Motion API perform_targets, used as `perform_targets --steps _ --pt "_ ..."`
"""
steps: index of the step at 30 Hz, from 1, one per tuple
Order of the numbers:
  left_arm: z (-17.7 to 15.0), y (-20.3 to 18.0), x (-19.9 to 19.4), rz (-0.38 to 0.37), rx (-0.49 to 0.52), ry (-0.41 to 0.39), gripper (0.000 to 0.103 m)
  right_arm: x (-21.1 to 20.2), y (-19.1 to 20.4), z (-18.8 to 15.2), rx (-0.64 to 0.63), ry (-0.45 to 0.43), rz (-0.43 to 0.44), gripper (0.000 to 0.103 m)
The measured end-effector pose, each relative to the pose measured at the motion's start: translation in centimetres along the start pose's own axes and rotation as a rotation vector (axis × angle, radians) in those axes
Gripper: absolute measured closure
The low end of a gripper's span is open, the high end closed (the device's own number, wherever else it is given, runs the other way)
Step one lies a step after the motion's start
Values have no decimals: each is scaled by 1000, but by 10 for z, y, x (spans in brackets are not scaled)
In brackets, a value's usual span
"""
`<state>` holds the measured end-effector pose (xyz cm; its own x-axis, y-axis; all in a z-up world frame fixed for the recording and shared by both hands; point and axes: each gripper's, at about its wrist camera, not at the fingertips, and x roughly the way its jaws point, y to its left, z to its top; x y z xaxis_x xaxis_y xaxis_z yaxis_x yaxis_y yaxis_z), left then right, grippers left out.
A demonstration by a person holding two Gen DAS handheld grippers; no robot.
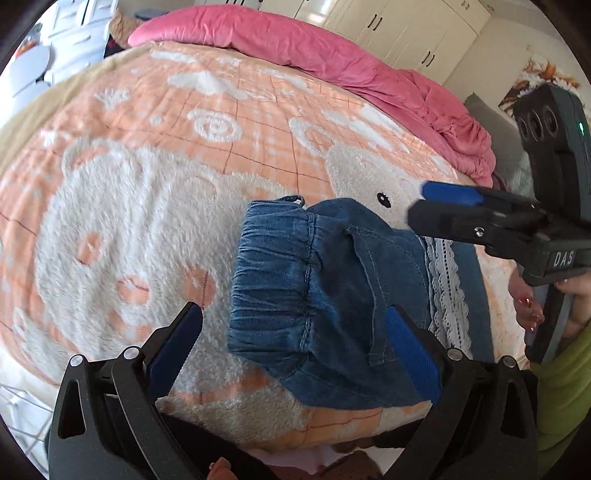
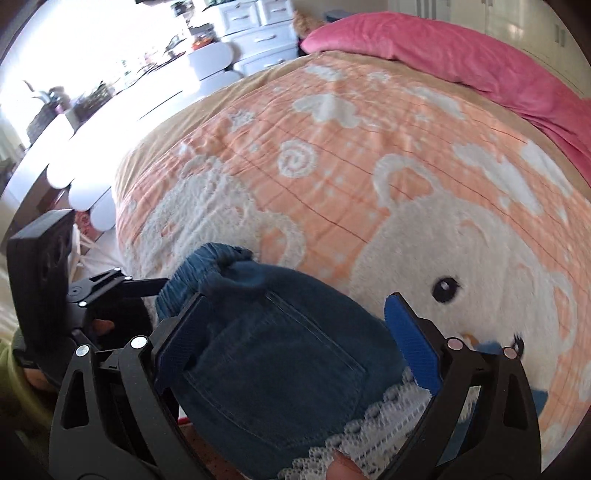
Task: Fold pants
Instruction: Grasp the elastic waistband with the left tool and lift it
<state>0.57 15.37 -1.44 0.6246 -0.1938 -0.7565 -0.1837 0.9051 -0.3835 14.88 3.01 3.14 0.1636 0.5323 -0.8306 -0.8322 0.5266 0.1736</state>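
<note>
Small blue denim pants (image 1: pixel 328 291) with an elastic waistband and white lace trim (image 1: pixel 448 295) lie folded in a compact bundle on the bed. My left gripper (image 1: pixel 295 332) is open, its jaws wide apart on either side of the waistband end, holding nothing. My right gripper (image 2: pixel 295 332) is open above the back pocket (image 2: pixel 273 373) of the pants (image 2: pixel 258 354), empty. It shows in the left wrist view (image 1: pixel 436 206) at the right, hovering over the far edge of the bundle. The left gripper shows at the left of the right wrist view (image 2: pixel 110 291).
The bed carries a fluffy peach-and-white blanket (image 1: pixel 147 206) with a bear pattern. A pink quilt (image 1: pixel 332 55) is bunched along the far side. White wardrobes (image 1: pixel 406 26) stand behind; white drawers (image 2: pixel 255 33) and a bright desk are at the left.
</note>
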Motion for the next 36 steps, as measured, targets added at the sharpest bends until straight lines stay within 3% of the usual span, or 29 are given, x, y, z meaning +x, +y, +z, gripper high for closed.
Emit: perform_targets --steps 1,4,6,11,13,14,15,18,20,24,25,31,33,35,36 --pt "0 2 3 -18 -13 9 7 6 3 5 -27 26 5 13" --pt "1 6 13 -64 -38 44 44 24 9 13 -76 83 14 13" --pt "0 4 17 -79 -31 57 50 40 16 17 -92 128 48 13" --pt "0 1 19 -109 -32 50 51 78 26 18 -100 248 153 13" --pt "1 2 21 -115 -41 52 51 91 24 17 -70 252 167 11" --pt "1 1 21 -115 -42 51 51 93 25 16 -77 231 188 23" --pt "1 1 21 -115 -44 51 51 95 26 15 -83 232 233 54" --pt "0 -1 22 -145 -40 55 40 85 26 11 -112 190 252 67" --pt "0 -3 20 -173 -34 39 26 71 19 10 -96 137 275 71" --pt "0 -5 15 -237 -50 5 22 27 -4 1 -18 25 334 72" --pt "0 -9 15 -252 -39 -8 16 19 -8 0 -6 7 338 72" --pt "-3 -32 18 -353 38 -33 15 -20 -29 -16 35 -75 371 72" --pt "-4 -42 19 -388 69 -42 18 -28 -35 -21 41 -93 373 72" --pt "-6 -53 19 -408 113 -49 37 -37 -41 -27 45 -108 374 72" --pt "-8 -60 18 -417 134 -58 39 -41 -45 -32 50 -118 371 72"
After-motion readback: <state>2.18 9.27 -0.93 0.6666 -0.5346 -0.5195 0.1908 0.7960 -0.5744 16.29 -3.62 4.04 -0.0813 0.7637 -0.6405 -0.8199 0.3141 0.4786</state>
